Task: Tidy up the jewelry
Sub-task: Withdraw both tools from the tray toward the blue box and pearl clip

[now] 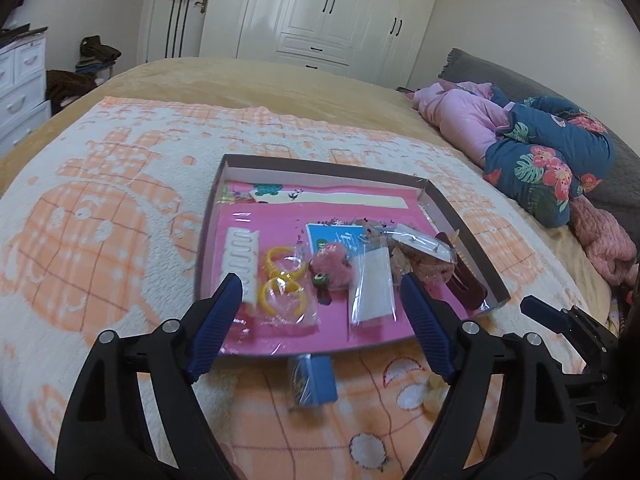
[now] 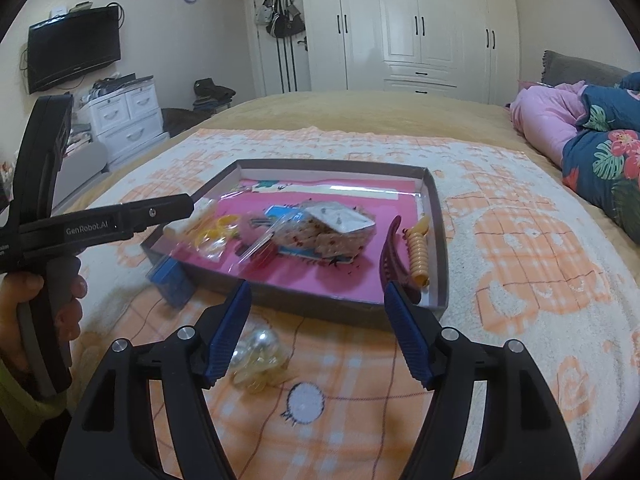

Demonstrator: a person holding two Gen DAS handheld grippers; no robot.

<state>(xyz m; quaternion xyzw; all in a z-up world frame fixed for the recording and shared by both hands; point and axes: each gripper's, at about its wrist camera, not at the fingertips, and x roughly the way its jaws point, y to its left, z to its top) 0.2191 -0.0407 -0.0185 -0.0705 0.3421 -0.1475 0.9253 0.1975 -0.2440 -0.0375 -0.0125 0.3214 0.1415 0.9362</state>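
Note:
A shallow box tray [image 1: 460, 220] with a pink floor lies on the bed and holds a white comb clip [image 1: 242, 258], yellow rings in a clear bag [image 1: 282, 282], a pink fluffy clip [image 1: 332, 266], clear packets [image 1: 374, 284] and a maroon claw clip [image 2: 390, 256] beside a peach one [image 2: 418, 252]. A small blue box [image 1: 314, 378] lies on the blanket just outside the tray's near edge. A clear bag of pearly beads [image 2: 256, 354] lies on the blanket by the right gripper's left fingertip. My left gripper [image 1: 322, 294] is open and empty over the tray's near edge. My right gripper [image 2: 318, 300] is open and empty.
An orange and white blanket [image 1: 100, 220] covers the bed. Pink and floral bedding [image 1: 540, 152] is piled at the right. White wardrobes [image 2: 420, 24] and a drawer unit [image 2: 128, 120] stand beyond the bed. The left gripper's body [image 2: 92, 222] reaches in from the left.

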